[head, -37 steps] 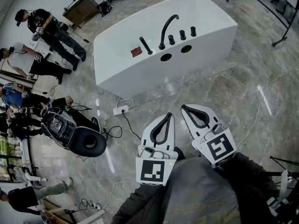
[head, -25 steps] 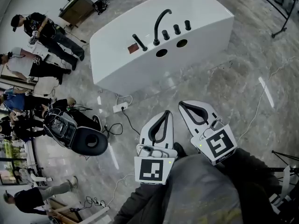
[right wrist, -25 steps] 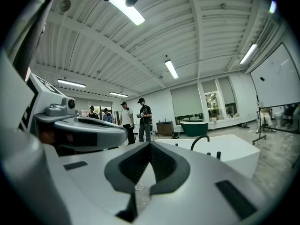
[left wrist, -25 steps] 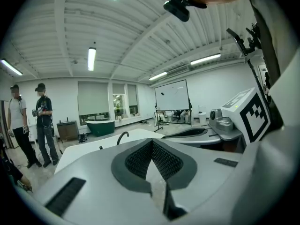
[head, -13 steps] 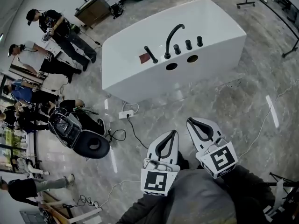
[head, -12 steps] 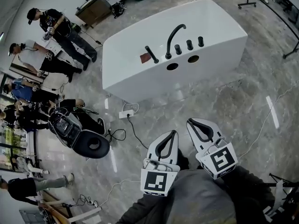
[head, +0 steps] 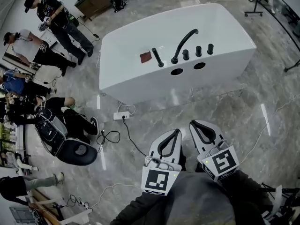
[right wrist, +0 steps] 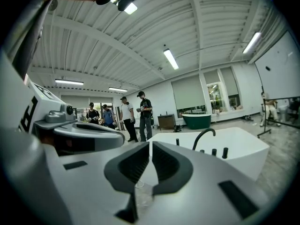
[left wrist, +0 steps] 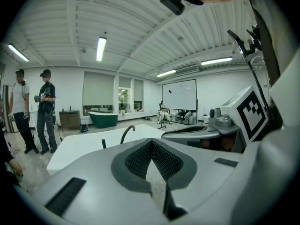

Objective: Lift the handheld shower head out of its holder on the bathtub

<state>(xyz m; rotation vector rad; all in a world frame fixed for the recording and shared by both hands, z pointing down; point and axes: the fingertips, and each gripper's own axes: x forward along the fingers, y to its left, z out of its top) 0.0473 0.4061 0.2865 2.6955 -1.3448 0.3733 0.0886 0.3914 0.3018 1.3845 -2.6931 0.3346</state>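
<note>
Over at nine o'clock, several people (head: 55, 18) stand on the marble floor (head: 225, 121). Toward twelve sits the white bathtub (head: 225, 27). The handheld shower head (head: 158, 57) stands in its holder on the near deck, just left of the curved spout (head: 183, 43). Down at six, well apart from the tub, the left tongs (head: 176, 131) and right tongs (head: 192, 123) are each pressed together, gripping nothing.
</note>
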